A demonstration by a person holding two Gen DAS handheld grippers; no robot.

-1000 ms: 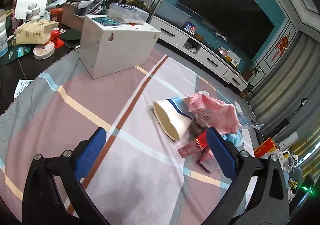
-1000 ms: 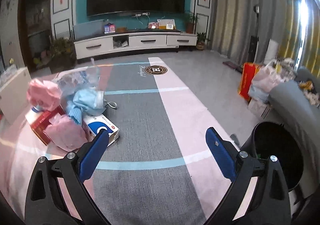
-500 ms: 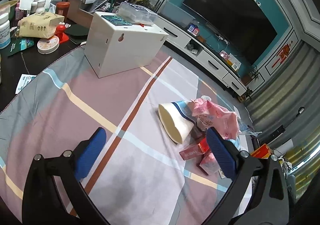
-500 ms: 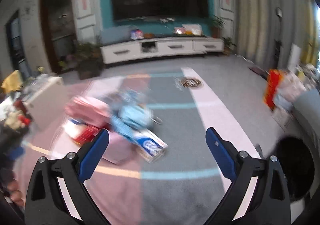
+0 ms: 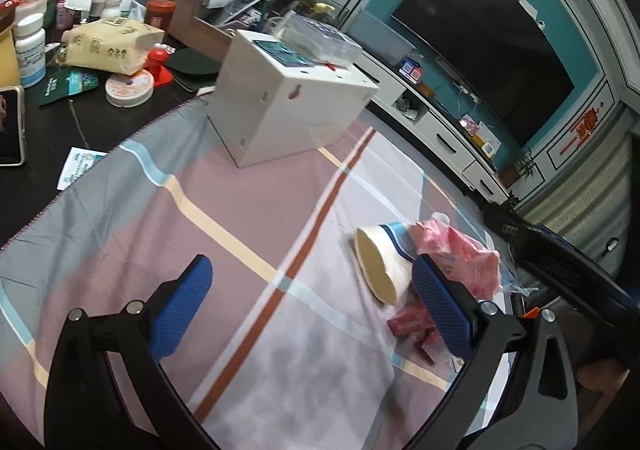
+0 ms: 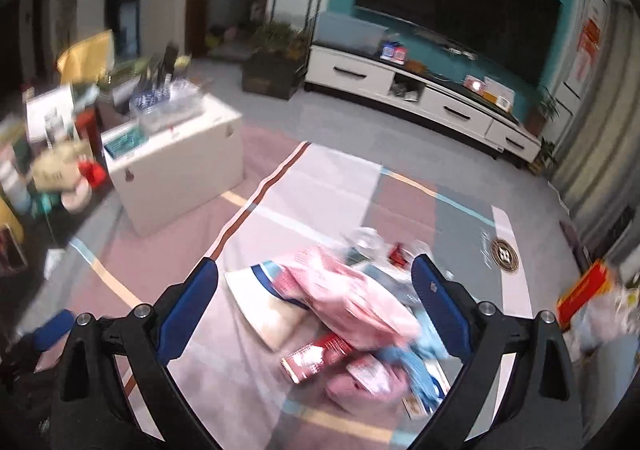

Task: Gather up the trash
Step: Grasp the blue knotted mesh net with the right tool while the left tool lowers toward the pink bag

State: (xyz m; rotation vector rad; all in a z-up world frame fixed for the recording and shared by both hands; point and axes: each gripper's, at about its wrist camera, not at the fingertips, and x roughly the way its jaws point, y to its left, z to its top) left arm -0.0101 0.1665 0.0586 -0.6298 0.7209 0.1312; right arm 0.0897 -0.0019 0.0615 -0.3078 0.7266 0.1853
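The trash, a heap of crumpled pink plastic wrappers (image 6: 352,294), a flattened white paper cup with a blue band (image 6: 264,302), a red carton (image 6: 316,358) and blue scraps, lies near the right edge of the bench with the pink-and-grey checked cloth (image 5: 160,234). A second ago the right tongs (image 6: 316,294) faced the floor and a black bin; they have swung round and now hang over the heap, wide and empty. The left tongs (image 5: 308,290) stay wide and empty beside the cup. A pick looks imminent.
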